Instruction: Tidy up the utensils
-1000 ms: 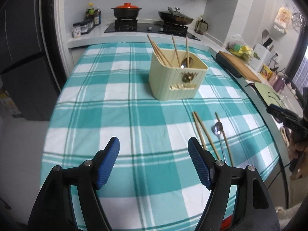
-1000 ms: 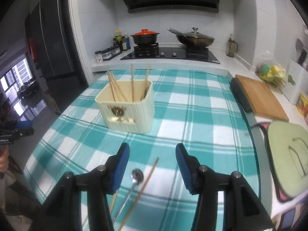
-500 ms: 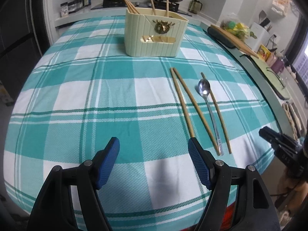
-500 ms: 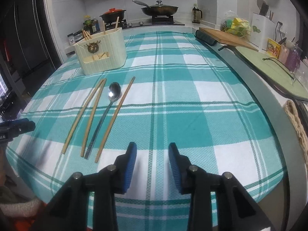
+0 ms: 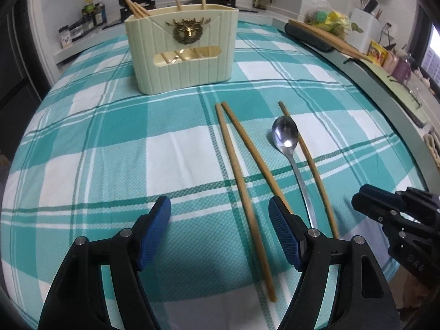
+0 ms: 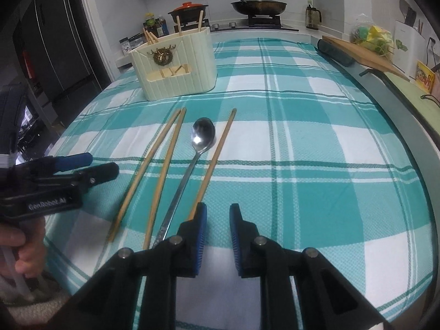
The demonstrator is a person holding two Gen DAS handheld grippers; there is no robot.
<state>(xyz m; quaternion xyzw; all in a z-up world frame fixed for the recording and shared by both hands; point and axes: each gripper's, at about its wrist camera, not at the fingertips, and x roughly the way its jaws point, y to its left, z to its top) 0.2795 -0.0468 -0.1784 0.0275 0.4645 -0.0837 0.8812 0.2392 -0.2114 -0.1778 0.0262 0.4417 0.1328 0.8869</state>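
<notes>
A cream utensil holder (image 5: 180, 48) (image 6: 176, 63) with several chopsticks in it stands on the teal checked tablecloth. In front of it lie a pair of wooden chopsticks (image 5: 242, 170) (image 6: 156, 165), a metal spoon (image 5: 288, 148) (image 6: 198, 148) and a single chopstick (image 5: 310, 159) (image 6: 217, 151). My left gripper (image 5: 220, 233) is open and empty, low over the near ends of the pair. My right gripper (image 6: 217, 233) is open narrowly and empty, just right of the single chopstick's near end.
A stove with a red-lidded pot (image 6: 188, 11) and a wok (image 6: 258, 5) stands at the back. A cutting board (image 6: 363, 52) and a dark roll (image 6: 334, 52) lie on the right counter. A black fridge (image 6: 49, 55) is at left. The table edge is near.
Both grippers have dropped lower and moved closer to the loose utensils. The right gripper's jaws have narrowed. The left gripper now sits over the chopstick pair's near ends.
</notes>
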